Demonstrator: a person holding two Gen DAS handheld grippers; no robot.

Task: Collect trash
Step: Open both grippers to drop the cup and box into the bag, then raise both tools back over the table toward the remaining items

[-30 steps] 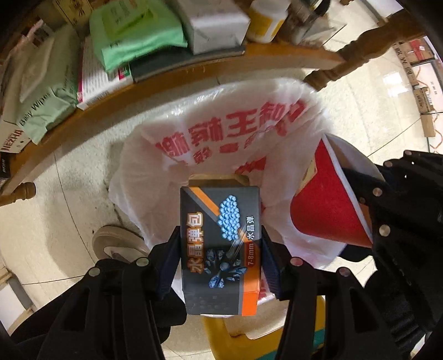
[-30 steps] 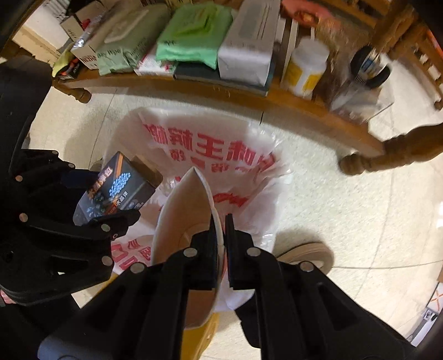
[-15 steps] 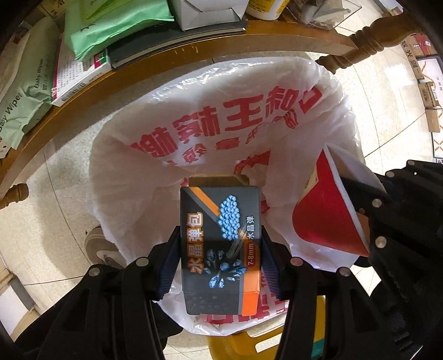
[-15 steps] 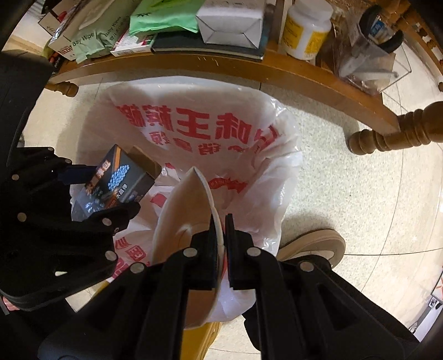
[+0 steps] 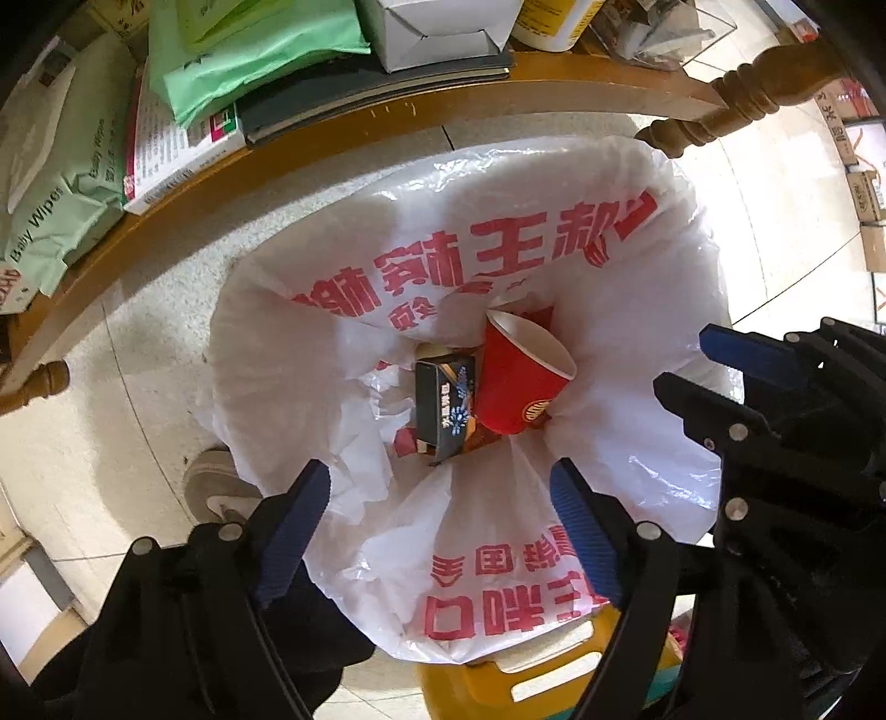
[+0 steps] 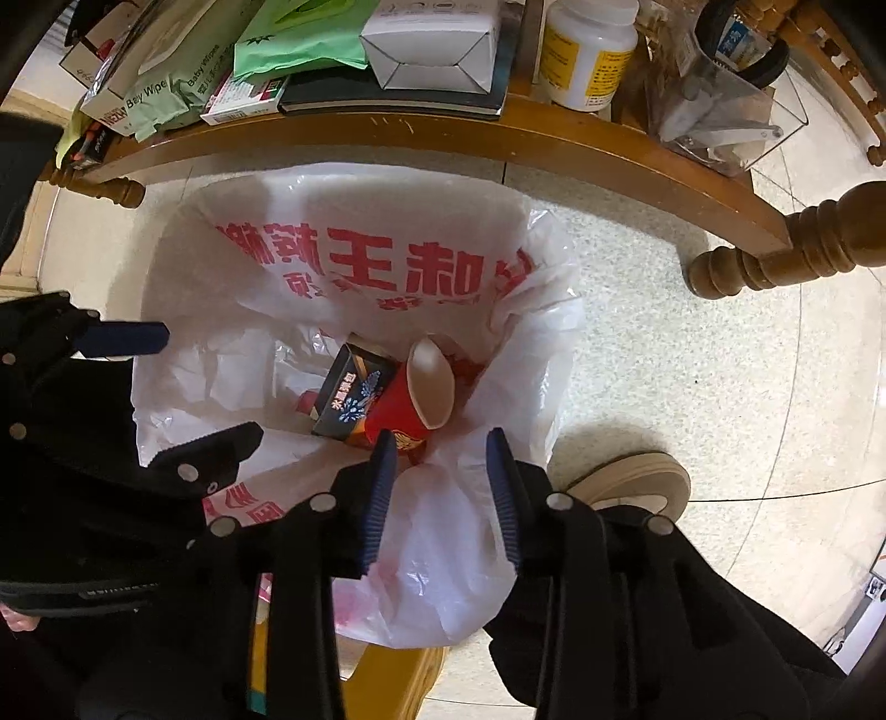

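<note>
A white plastic bag with red print (image 5: 498, 266) lines a yellow bin (image 5: 498, 681) on the floor; it also shows in the right wrist view (image 6: 360, 260). Inside lie a black and orange box (image 5: 446, 407) and a red paper cup (image 5: 518, 382), side by side; the box (image 6: 351, 396) and the cup (image 6: 412, 396) also show in the right wrist view. My left gripper (image 5: 440, 479) is open and empty above the bag's near edge. My right gripper (image 6: 440, 448) is open and empty just above the cup.
A low wooden shelf (image 5: 332, 144) behind the bag holds baby wipes (image 5: 50, 205), green packs, a white box (image 6: 432, 44) and a white bottle (image 6: 587, 50). A turned wooden leg (image 6: 786, 255) stands to the right. A shoe (image 6: 626, 482) is beside the bin.
Both grippers opened. The box dropped out of the left gripper and the red cup out of the right gripper; both now lie inside the bag.
</note>
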